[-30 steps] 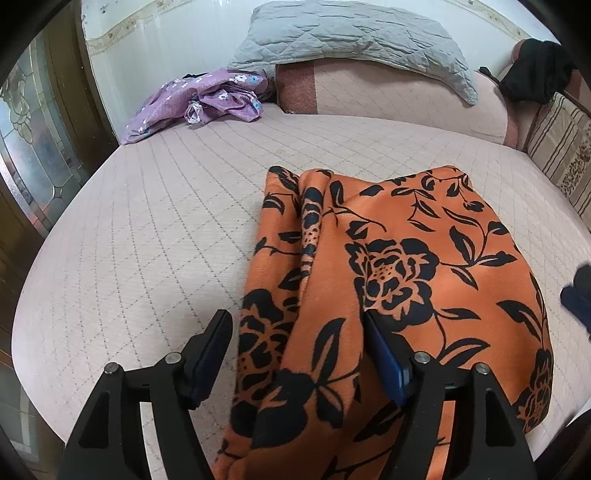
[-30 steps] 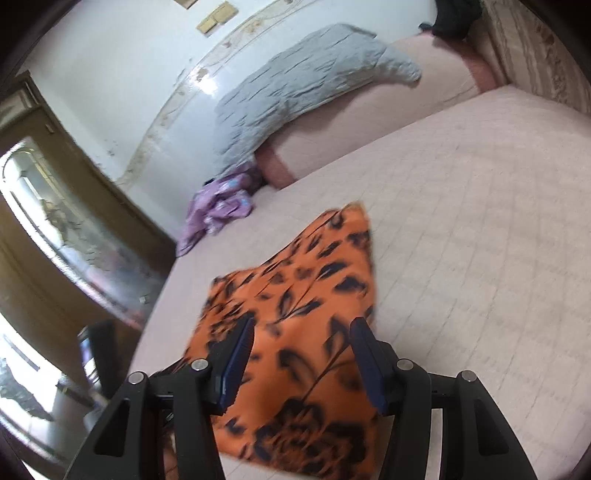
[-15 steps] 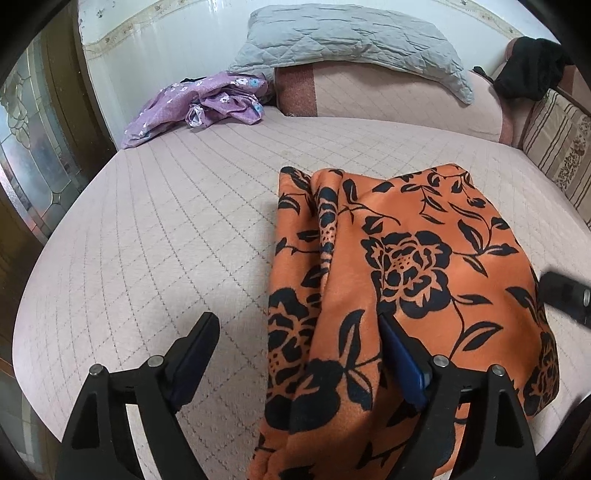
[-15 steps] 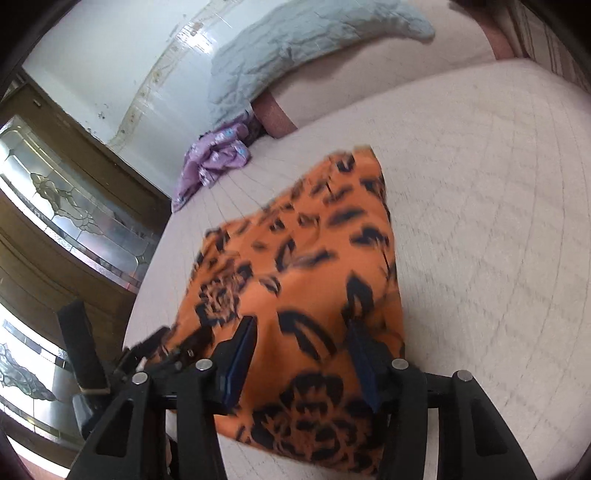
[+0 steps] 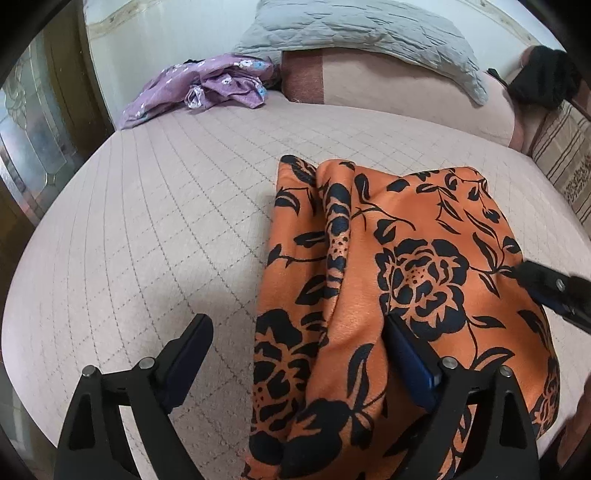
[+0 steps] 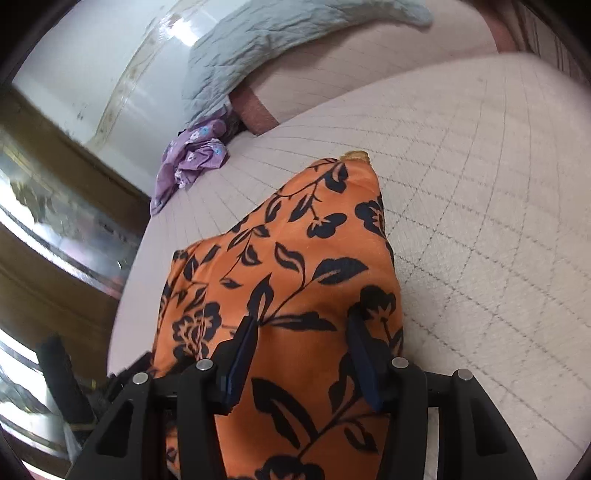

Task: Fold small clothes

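An orange garment with black flowers (image 5: pixel 399 266) lies folded on the pink quilted bed (image 5: pixel 166 229). My left gripper (image 5: pixel 295 343) is open over its near left edge, one finger on bare bed, the other on the cloth. My right gripper (image 6: pixel 303 336) is open low over the same garment (image 6: pixel 295 266), both fingers above the cloth. The right gripper also shows at the right edge of the left wrist view (image 5: pixel 554 291).
A crumpled purple floral garment (image 5: pixel 199 85) lies at the bed's far left corner. A grey quilted pillow (image 5: pixel 362 33) rests on a pink bolster (image 5: pixel 399 85). A black item (image 5: pixel 543 77) sits far right. A wooden glass-panelled door (image 6: pixel 55 236) stands left of the bed.
Both grippers have moved forward and lower over the orange garment. The right gripper has swung in over its right side. The garment lies as before.
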Motion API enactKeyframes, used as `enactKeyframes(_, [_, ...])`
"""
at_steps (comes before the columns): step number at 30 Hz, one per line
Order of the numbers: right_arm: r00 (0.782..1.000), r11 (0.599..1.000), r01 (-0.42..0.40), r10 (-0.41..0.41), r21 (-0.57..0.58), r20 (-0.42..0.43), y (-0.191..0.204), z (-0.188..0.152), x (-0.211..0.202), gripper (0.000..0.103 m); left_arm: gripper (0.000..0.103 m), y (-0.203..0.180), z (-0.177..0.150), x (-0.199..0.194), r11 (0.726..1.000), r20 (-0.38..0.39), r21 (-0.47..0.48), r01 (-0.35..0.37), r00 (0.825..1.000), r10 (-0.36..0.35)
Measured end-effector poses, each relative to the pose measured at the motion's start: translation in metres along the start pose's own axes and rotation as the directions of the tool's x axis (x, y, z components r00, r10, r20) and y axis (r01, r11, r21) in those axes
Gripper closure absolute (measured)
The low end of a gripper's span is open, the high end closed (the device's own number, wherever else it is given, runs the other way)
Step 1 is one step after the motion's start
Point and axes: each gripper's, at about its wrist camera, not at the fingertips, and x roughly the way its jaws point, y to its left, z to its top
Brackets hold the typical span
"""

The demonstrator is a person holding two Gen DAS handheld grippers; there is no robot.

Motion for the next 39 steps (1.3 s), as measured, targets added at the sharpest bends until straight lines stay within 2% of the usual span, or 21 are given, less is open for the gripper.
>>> enactKeyframes(4, [0.999,0.999,-0.017,0.018,-0.043,0.029,0.01,-0.016,-0.022,0.049,0.009,0.001,-0.001,-0.001,1.0,0.008,0.007,-0.007,1.0,0.007])
enactKeyframes(8, [0.998,0.997,-0.054,0.055,-0.049,0.023,0.02,-0.033,-0.042,0.049,0.009,0.0,-0.004,-0.002,1.0,0.013,0.007,-0.005,1.0,0.005])
enactKeyframes(11, [0.999,0.998,-0.04,0.038,-0.048,-0.033,0.018,-0.055,-0.041,0.048,0.008,-0.001,-0.01,-0.003,1.0,0.015,0.012,0.007,1.0,-0.007])
enactKeyframes(13, [0.999,0.998,-0.033,0.031,-0.051,-0.029,0.014,-0.069,-0.038,0.048,0.007,0.0,-0.013,-0.002,1.0,0.014,0.008,0.019,1.0,-0.019])
enactKeyframes(19, [1.0,0.995,-0.008,0.007,-0.102,-0.014,0.017,-0.07,-0.03,0.048,0.0,0.001,-0.027,0.002,0.998,0.029,-0.049,0.024,0.999,-0.023])
enactKeyframes(23, [1.0,0.99,0.017,-0.015,-0.141,0.012,0.022,-0.073,-0.028,0.048,0.0,0.0,-0.032,0.0,1.0,0.042,-0.021,0.017,0.999,-0.016])
enactKeyframes(26, [0.999,0.992,-0.001,0.006,-0.125,0.039,0.018,-0.076,-0.035,0.048,0.0,-0.001,-0.029,-0.011,1.0,-0.003,0.015,0.01,1.0,-0.01])
enactKeyframes(27, [0.999,0.994,-0.018,0.022,-0.104,0.046,0.015,-0.077,-0.038,0.048,0.0,-0.002,-0.029,-0.016,0.999,-0.008,0.033,0.0,1.0,0.0])
enactKeyframes(29, [0.996,0.997,-0.066,0.069,-0.047,0.06,0.006,-0.077,-0.048,0.048,0.0,-0.008,-0.033,-0.035,0.992,0.038,0.097,-0.083,0.996,0.079])
enactKeyframes(31, [0.993,0.996,-0.088,0.089,-0.012,0.079,-0.001,-0.079,-0.056,0.049,0.0,-0.019,-0.042,-0.061,0.965,0.145,0.163,-0.205,0.973,0.182])
enactKeyframes(32, [0.992,0.996,-0.084,0.084,-0.008,0.092,-0.002,-0.08,-0.061,0.049,0.0,-0.021,-0.046,-0.072,0.954,0.176,0.182,-0.238,0.963,0.206])
enactKeyframes(33, [0.991,0.997,-0.072,0.074,-0.018,0.11,-0.001,-0.081,-0.067,0.048,0.0,-0.021,-0.049,-0.078,0.955,0.178,0.18,-0.235,0.963,0.203])
enactKeyframes(36, [0.988,0.997,-0.071,0.076,-0.041,0.136,0.002,-0.083,-0.076,0.047,0.0,-0.009,-0.057,-0.083,0.969,0.116,0.125,-0.211,0.973,0.197])
enactKeyframes(38, [0.991,0.997,-0.074,0.078,-0.034,0.11,0.004,-0.085,-0.072,0.047,0.0,-0.001,-0.064,-0.067,0.968,0.032,0.108,-0.226,0.974,0.224])
enactKeyframes(39, [0.995,0.998,-0.063,0.064,-0.026,0.076,0.003,-0.085,-0.065,0.047,0.0,0.004,-0.067,-0.055,0.975,0.0,0.092,-0.202,0.979,0.203])
